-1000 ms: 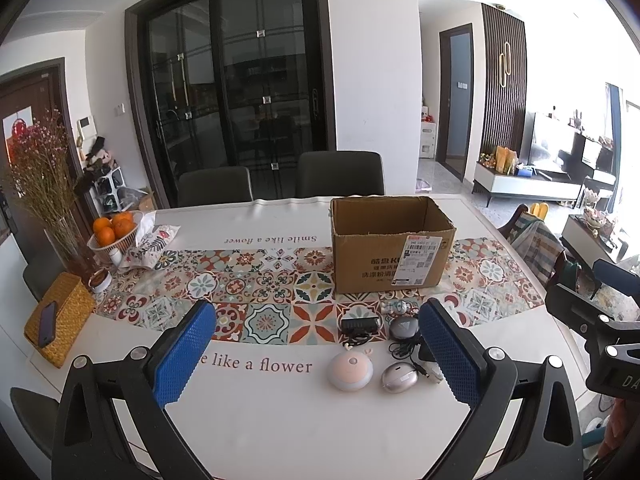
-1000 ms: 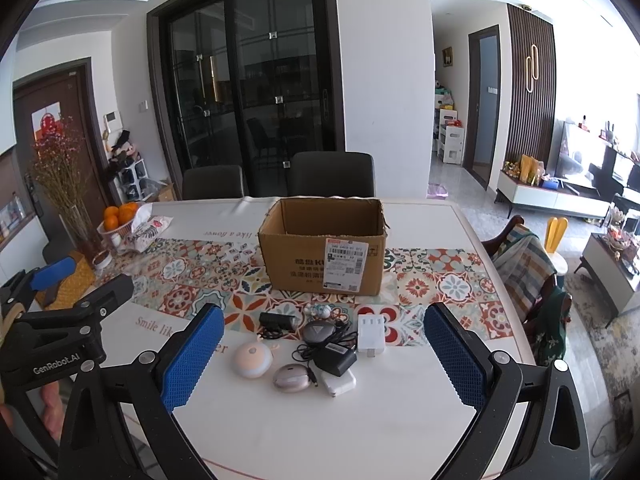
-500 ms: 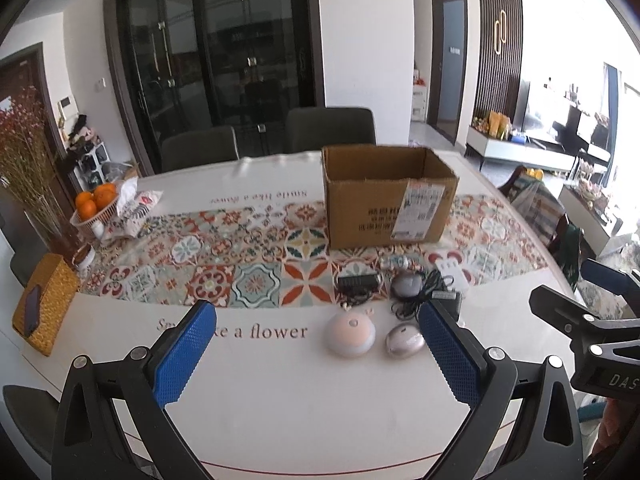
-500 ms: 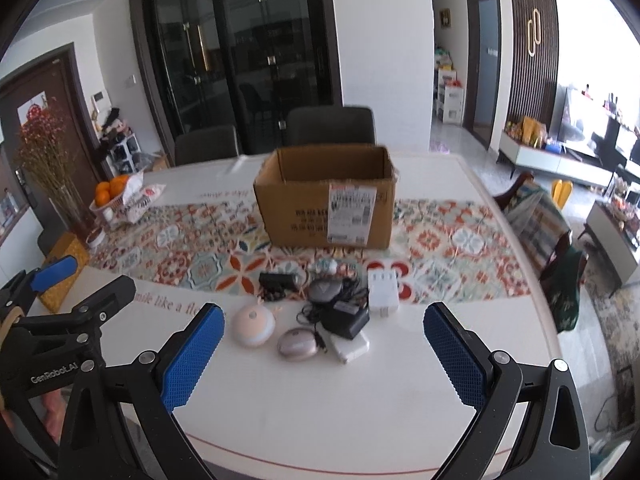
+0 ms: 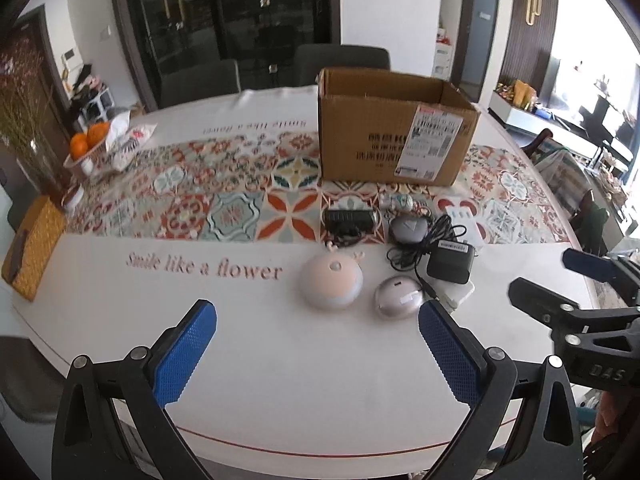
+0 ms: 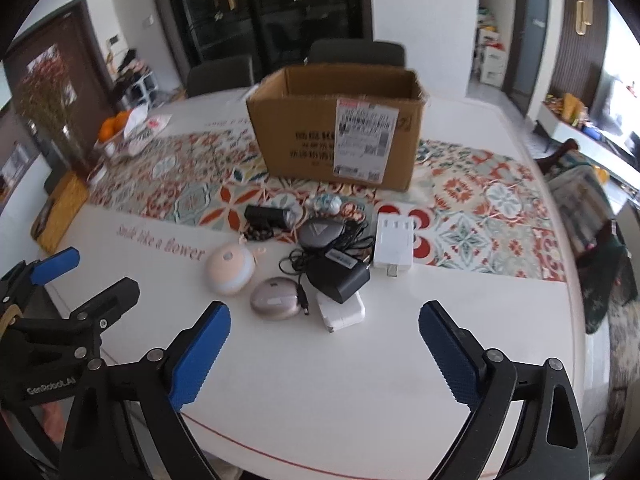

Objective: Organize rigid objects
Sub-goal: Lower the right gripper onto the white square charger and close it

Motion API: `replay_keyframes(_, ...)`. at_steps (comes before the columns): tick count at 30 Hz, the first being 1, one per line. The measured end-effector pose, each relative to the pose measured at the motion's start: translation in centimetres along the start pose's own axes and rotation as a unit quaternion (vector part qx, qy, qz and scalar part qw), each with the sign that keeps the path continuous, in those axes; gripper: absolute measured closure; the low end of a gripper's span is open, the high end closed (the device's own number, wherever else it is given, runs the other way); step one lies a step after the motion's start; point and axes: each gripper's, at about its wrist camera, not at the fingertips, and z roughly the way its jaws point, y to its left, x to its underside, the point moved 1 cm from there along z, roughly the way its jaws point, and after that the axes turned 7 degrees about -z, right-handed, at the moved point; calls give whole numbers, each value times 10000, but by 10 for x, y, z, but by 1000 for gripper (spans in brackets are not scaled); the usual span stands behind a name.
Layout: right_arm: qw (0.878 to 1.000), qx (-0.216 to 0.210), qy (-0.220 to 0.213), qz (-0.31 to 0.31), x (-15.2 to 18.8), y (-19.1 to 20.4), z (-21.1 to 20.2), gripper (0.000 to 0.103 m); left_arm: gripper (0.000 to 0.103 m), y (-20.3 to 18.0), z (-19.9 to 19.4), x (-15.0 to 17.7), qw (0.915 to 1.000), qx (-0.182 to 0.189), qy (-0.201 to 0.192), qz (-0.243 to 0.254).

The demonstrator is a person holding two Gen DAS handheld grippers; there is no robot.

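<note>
A heap of small gadgets lies on the white table in front of an open cardboard box (image 5: 394,136) (image 6: 336,132). It holds a pink round lamp (image 5: 331,285) (image 6: 230,267), a silver oval case (image 5: 398,297) (image 6: 276,298), a black power adapter (image 5: 450,265) (image 6: 340,278) with its cable, a grey rounded case (image 5: 407,229) (image 6: 320,231), a black oblong device (image 5: 349,218) (image 6: 266,214), a white multi-port charger (image 6: 394,242) and a small white plug block (image 6: 342,312). My left gripper (image 5: 316,326) is open above the near table edge. My right gripper (image 6: 324,326) has its jaws closing, with nothing between them.
A patterned runner (image 5: 224,204) crosses the table. At the far left stand a bowl of oranges (image 5: 88,140), snack bags (image 5: 128,140), a vase of dried flowers (image 5: 24,120) and a woven tissue box (image 5: 30,248). Dark chairs (image 5: 340,58) sit behind the table.
Both grippers have sunk towards the table and tipped downward, so the gadgets appear nearer and larger. The right jaws have narrowed slightly.
</note>
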Motion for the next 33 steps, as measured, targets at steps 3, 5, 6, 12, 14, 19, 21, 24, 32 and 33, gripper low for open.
replay_keyframes(3,9996,-143,162,-152,2,-6,17,14,0,-6,11,8,9999,-34,117,-82)
replay_keyframes(5,9992,-225,263,-206,4,-8,28,17,0,-8,17,12,9997,-37,221,-95)
replay_keyframes(6,9990,-253,269,-250,4,-9,32,17,0,-9,20,14,9997,-25,220,-116)
replay_keyframes(12,9981,-351,428,-286,9,-16,62,24,0,-18,41,21,9993,44,361,-120)
replay_keyframes(14,9976,-427,478,-257,12,-18,72,26,0,-21,49,24,9991,25,413,-131)
replay_keyframes(19,9960,-486,682,-300,18,-22,99,32,0,-25,70,33,9981,20,612,-97)
replay_keyframes(21,9955,-475,750,-319,20,-23,108,33,0,-25,76,37,9980,-16,633,-82)
replay_keyframes(24,9950,-448,829,-333,22,-24,120,36,0,-29,86,41,9978,-53,661,0)
replay_keyframes(32,9949,-415,752,-529,20,-21,136,43,0,-36,102,46,9973,-34,729,53)
replay_keyframes(33,9949,-405,742,-556,20,-21,138,44,0,-36,104,47,9972,-23,740,50)
